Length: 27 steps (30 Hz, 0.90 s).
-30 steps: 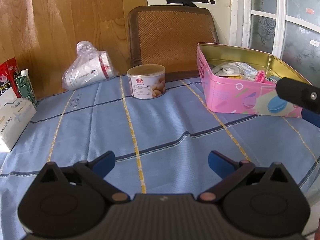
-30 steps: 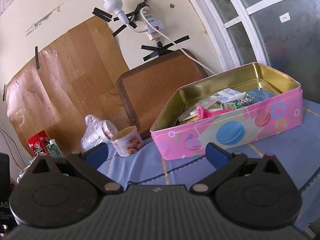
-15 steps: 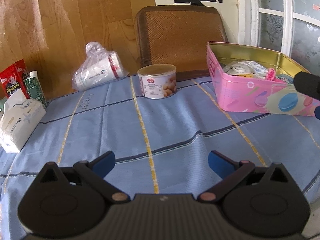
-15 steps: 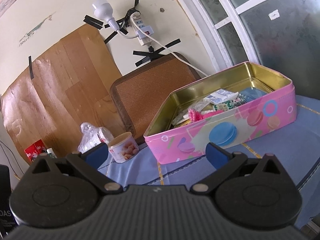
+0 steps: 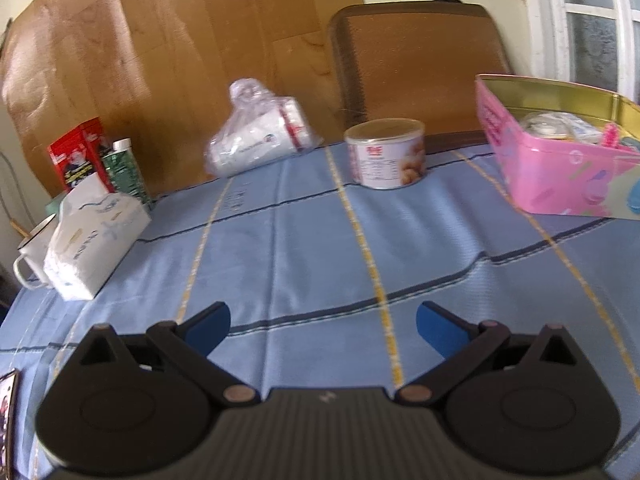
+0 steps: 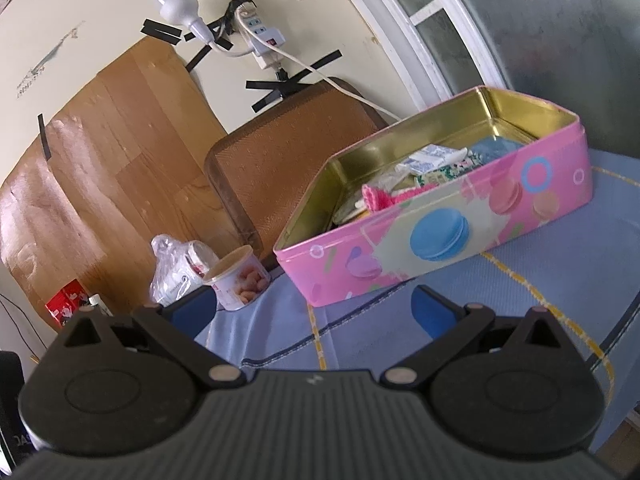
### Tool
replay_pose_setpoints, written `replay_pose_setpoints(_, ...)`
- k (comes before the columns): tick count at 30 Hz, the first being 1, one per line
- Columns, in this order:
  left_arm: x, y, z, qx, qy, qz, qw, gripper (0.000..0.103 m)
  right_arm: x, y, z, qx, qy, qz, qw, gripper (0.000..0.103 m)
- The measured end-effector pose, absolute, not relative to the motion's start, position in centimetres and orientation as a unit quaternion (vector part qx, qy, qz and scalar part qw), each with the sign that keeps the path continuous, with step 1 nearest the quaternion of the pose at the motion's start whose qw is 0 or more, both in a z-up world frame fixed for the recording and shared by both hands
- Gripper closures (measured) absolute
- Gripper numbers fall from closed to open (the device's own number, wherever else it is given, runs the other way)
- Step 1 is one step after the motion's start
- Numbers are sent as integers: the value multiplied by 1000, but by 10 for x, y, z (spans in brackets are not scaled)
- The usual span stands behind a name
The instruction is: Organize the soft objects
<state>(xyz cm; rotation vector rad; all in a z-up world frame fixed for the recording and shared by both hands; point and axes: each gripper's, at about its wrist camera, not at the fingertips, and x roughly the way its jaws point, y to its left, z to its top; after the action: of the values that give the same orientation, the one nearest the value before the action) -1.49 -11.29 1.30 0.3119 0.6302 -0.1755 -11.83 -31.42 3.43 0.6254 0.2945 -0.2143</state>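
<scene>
A pink tin box [image 6: 460, 224] stands open on the blue tablecloth, holding several small packets and a pink knitted piece [image 6: 380, 196]. The box also shows at the right in the left wrist view [image 5: 560, 176]. My left gripper [image 5: 323, 322] is open and empty above the cloth. My right gripper [image 6: 314, 308] is open and empty, in front of the box's front wall and apart from it. A soft tissue pack [image 5: 92, 236] lies at the left of the table.
A round snack can [image 5: 384, 154] stands mid-table, with a clear bag of white cups [image 5: 260, 136] behind it. A white mug [image 5: 30, 256], a red carton [image 5: 76, 156] and a green bottle [image 5: 124, 172] sit at the far left. A brown chair back [image 5: 416, 64] rises behind the table.
The left wrist view has swung left: the tissue pack and mug come into view, the pink box slides right and the right gripper leaves that view. The right gripper has moved slightly closer to the box.
</scene>
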Motion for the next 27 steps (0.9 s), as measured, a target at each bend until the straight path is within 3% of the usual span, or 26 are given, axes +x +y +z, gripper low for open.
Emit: replay_pose_setpoints(27, -28, -123, 15, 135, 345, -150, 917, 0, -127, -301, 45, 255, 107, -138, 951, 0)
